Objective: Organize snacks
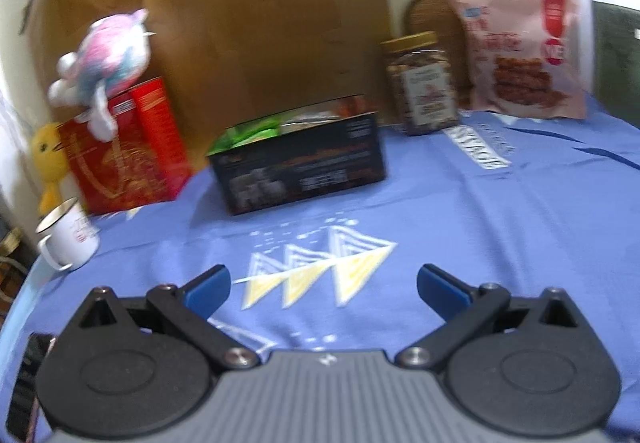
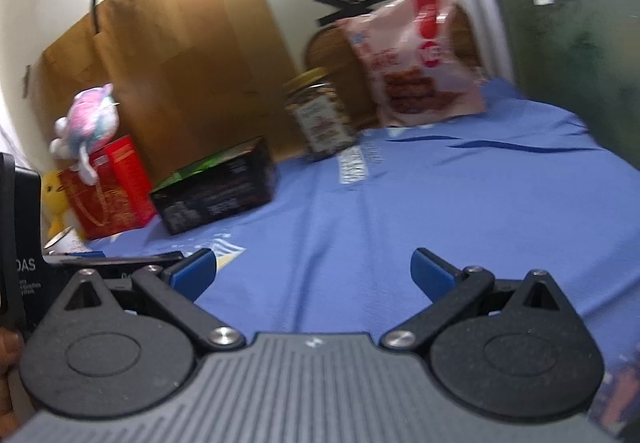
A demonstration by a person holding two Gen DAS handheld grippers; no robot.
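Observation:
A black open-topped box with green and other snack packets inside stands on the blue cloth. Behind and to its right are a gold-lidded jar of snacks and a pink snack bag leaning at the back. A red box stands at the left. My left gripper is open over the cloth, well short of the black box, holding nothing. My right gripper is open too, with nothing between its fingers.
A pastel plush toy sits on the red box, a yellow plush beside it. A white enamel mug stands at the left edge. Large cardboard leans on the wall. The left gripper's body shows at the right view's left.

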